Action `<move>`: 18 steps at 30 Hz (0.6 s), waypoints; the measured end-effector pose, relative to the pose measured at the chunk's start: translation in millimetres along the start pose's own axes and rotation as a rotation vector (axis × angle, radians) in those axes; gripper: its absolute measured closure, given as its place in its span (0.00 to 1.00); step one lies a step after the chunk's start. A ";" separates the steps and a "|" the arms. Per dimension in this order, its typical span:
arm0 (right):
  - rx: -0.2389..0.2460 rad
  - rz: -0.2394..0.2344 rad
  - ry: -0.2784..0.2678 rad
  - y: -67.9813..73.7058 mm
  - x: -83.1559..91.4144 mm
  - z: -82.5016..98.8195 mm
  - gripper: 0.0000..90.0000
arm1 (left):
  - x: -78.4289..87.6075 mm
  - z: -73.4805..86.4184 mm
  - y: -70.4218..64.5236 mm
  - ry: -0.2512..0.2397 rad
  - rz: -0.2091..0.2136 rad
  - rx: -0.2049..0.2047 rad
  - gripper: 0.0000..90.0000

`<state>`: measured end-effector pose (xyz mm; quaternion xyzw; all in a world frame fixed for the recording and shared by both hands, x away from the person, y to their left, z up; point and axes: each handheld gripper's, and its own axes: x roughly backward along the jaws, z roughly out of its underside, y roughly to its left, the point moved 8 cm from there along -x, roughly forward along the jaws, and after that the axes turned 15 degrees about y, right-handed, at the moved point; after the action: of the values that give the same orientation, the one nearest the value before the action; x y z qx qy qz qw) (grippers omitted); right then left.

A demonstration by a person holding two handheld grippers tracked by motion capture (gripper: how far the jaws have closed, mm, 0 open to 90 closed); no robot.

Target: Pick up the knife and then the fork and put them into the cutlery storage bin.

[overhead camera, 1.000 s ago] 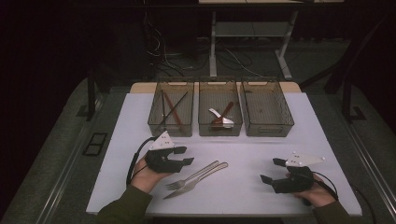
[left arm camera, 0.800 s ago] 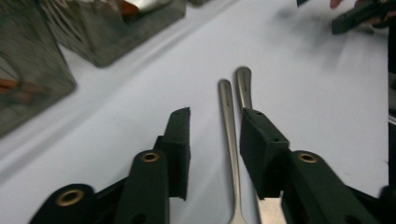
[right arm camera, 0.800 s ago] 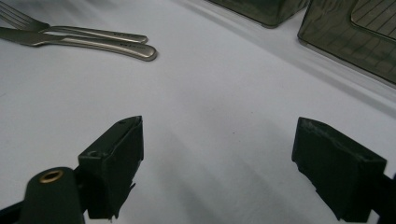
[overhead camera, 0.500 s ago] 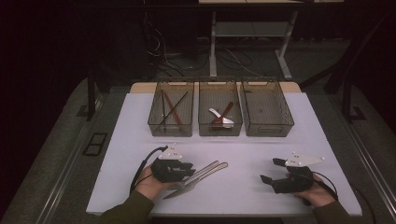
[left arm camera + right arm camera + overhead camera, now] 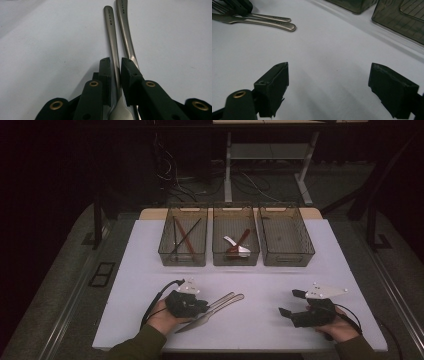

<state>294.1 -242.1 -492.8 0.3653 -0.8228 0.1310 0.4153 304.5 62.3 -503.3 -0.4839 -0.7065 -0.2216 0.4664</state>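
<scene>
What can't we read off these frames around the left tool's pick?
- Heads of the two metal utensils: left gripper view, hidden behind the left tool and cut by the bottom edge; which is fork or knife is unclear there.
- Same heads, high view: the tool body covers part of them.
- Handle stamps: left gripper view, too small.
- Third bin contents: high view, dark, unclear.

The left gripper was matte black with blocky jaws, brass-ringed screw holes behind them and a grey three-cornered plate on top; a black cable looped from its rear. The right gripper matched it. Both forearms wore dark olive sleeves.
</scene>
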 end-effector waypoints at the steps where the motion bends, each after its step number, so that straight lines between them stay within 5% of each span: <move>1: 0.000 0.000 0.001 0.2 0.0 0.0 0.18 | -0.1 0.2 -0.5 0.001 -0.003 0.000 0.87; 18: 0.006 -0.010 0.006 -0.2 -2.4 -0.4 0.18 | 1.3 -4.2 -0.2 0.025 -0.056 -0.033 0.94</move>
<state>295.4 -240.8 -494.4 0.3702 -0.8194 0.1326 0.4171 306.1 59.7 -500.2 -0.4687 -0.7101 -0.2523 0.4608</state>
